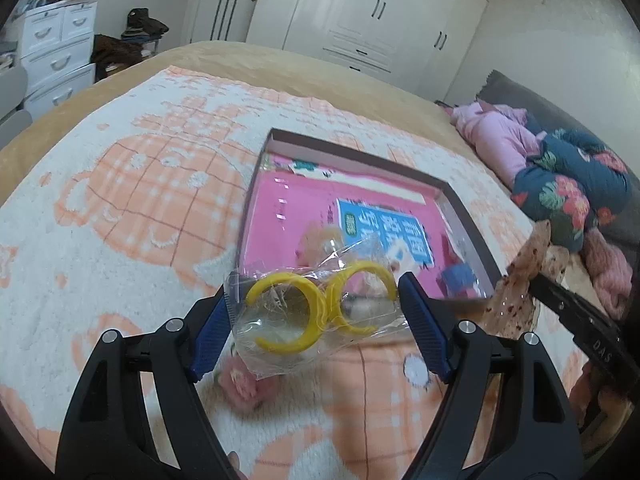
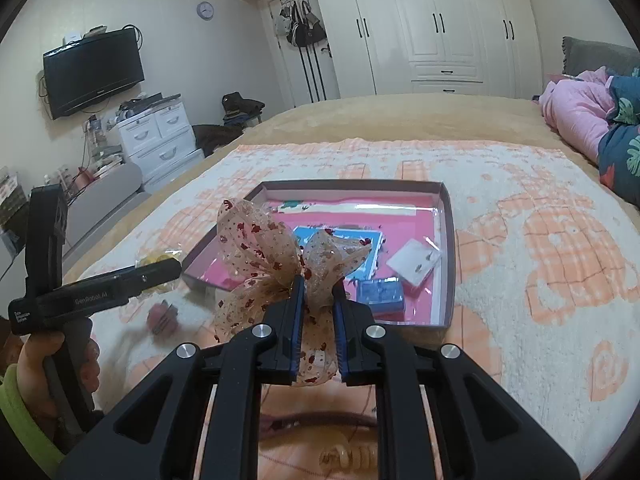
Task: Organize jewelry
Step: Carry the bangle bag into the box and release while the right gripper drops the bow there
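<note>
Bangles [image 1: 316,306] in plastic fill left tool [image 1: 316,316]; right tool [image 2: 318,300] pinches bow [image 2: 276,256].

Your left gripper [image 1: 316,312] has matt black plastic arms, ribbed blue pads and shiny metal screws. It's clamping a glossy, crinkled clear plastic bag [image 1: 280,332] with smooth yellow plastic rings [image 1: 286,312] inside. Your right gripper [image 2: 318,292] pinches a sheer mesh bow [image 2: 276,256] with red specks. The blanket [image 2: 540,264] is fluffy cloth; the tray [image 2: 448,240] looks like cardboard with a glossy pink bottom.
</note>
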### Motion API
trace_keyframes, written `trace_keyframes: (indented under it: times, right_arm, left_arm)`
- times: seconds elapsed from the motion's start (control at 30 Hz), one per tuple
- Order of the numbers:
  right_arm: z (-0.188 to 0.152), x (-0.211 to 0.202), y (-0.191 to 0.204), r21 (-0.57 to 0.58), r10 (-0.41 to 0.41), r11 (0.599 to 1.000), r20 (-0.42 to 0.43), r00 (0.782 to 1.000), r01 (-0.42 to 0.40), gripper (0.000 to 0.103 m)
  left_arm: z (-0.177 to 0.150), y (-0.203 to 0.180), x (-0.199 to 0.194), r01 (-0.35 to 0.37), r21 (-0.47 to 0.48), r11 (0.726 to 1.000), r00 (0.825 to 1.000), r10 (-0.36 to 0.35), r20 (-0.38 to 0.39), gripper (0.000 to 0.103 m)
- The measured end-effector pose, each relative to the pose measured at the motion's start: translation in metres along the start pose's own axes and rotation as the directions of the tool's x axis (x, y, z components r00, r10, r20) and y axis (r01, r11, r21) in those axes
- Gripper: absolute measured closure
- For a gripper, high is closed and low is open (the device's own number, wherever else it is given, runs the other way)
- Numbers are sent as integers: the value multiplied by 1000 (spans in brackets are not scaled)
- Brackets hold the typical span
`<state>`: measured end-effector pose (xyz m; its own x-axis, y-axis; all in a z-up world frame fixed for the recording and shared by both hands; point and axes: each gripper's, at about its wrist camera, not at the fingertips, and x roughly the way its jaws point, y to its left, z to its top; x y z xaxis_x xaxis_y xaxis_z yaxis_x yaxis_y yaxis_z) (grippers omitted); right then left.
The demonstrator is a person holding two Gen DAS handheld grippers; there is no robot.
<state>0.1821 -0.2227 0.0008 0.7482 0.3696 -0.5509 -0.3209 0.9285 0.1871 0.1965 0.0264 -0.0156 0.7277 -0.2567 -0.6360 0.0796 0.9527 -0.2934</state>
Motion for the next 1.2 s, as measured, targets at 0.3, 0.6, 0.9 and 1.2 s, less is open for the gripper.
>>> trace_keyframes:
  times: [0.3, 0.6, 0.9, 1.2]
  right_arm:
    - [13, 11, -12, 33, -39, 999, 21, 999, 39, 89]
    - [21, 17, -32, 63, -100, 993, 39, 994, 97, 89]
    - [27, 36, -50, 106, -147, 984, 14, 989, 144, 89]
    - [35, 67, -45, 94, -154, 983, -16, 988, 154, 89]
  left_arm:
    - [20, -3, 15, -15, 0, 1000, 999, 15, 32, 33]
    - [48, 5, 38, -6, -39, 999, 999, 7, 32, 33]
    - [59, 1, 59, 11, -30, 999, 1000, -11, 23, 33]
    - [53, 10, 76, -4, -13, 1000, 1000, 4, -18, 33]
